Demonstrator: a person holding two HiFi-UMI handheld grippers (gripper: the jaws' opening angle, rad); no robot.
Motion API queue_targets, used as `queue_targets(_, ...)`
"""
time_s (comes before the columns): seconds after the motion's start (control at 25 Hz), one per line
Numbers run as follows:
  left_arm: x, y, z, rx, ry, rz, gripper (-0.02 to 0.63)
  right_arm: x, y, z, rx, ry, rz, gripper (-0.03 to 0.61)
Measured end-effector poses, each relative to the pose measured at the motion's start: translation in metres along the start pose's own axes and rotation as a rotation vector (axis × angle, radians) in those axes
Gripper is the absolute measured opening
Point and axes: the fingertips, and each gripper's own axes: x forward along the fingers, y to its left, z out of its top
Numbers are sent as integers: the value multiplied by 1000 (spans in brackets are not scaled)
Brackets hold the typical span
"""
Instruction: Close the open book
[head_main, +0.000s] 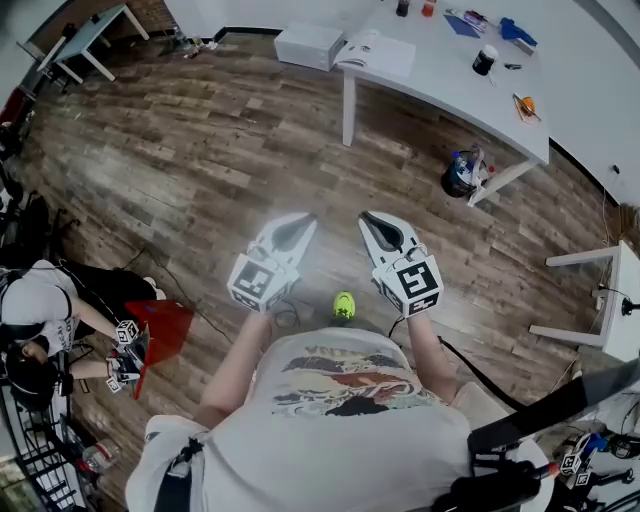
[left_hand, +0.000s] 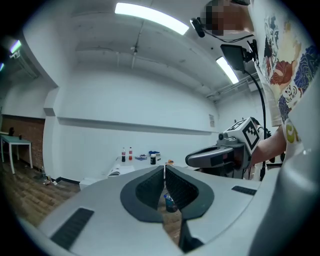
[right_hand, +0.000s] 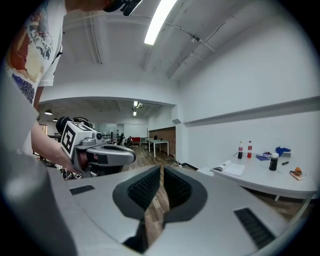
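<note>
The open book (head_main: 375, 52) lies on the near left end of a long white table (head_main: 440, 85), well ahead of me across the wooden floor. It also shows as a small open book (left_hand: 115, 172) in the left gripper view and an open book (right_hand: 227, 167) in the right gripper view. My left gripper (head_main: 293, 222) and right gripper (head_main: 373, 220) are held side by side in front of me over the floor, far short of the table. The jaws of the left gripper (left_hand: 164, 168) are shut with nothing between them. Likewise the right gripper (right_hand: 161, 170) is shut and holds nothing.
Two bottles (right_hand: 245, 149), a black jar (head_main: 485, 60) and small items stand on the table. A white box (head_main: 308, 45) sits on the floor by the table's left end, a blue bin (head_main: 460, 176) near a table leg. A seated person (head_main: 40, 310) is at left; another white table (head_main: 612, 300) at right.
</note>
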Motion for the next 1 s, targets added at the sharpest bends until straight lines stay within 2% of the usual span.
queue_targets(0.48,66,28,14,9,-14,22,14,33,-62,8,8,-10,39,29)
queue_targets(0.8,97,80,8,-1,-10,25,14,83,-94,8,0,11,48,29)
queue_targets(1.0,132,132,7,-1,-13,5,14,128,-128,16,-3,17,21,29)
